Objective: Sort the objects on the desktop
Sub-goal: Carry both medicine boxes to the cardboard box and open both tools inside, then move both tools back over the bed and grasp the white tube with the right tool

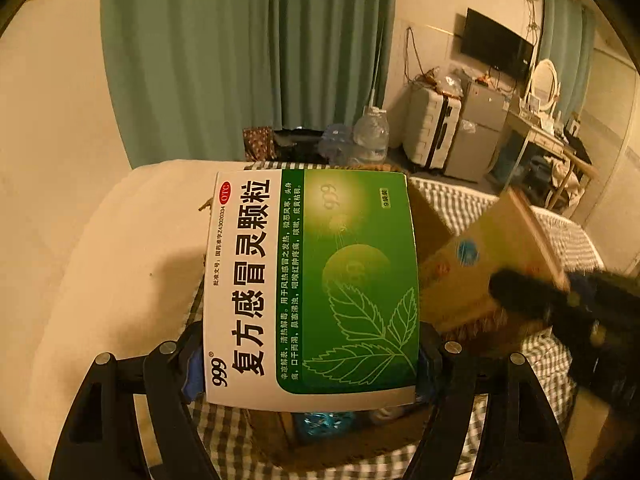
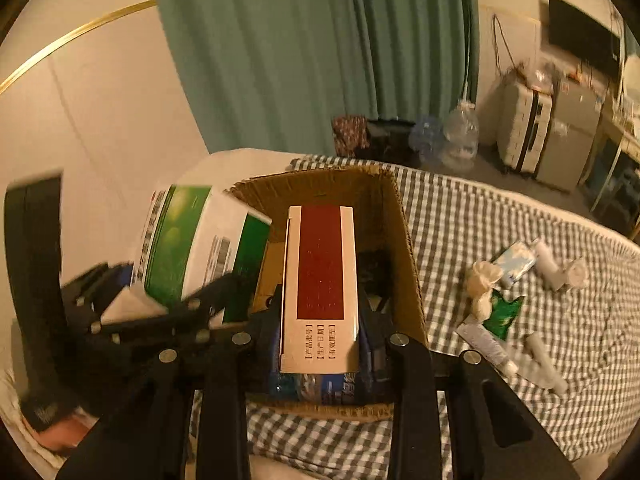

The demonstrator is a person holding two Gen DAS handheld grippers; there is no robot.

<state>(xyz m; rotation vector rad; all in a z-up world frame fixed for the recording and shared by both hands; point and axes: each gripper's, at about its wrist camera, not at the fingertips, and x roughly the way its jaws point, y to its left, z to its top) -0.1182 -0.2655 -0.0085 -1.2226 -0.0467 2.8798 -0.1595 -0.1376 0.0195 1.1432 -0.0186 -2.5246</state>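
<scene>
glossy green-white carton clamped in left gripper | right gripper fingers pinch maroon-cream carton | corrugated cardboard box

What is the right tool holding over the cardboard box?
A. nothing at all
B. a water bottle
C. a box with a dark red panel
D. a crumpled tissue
C: the right tool is shut on the box with a dark red panel, held just above the open cardboard box; the left tool holds the green medicine box.
</scene>
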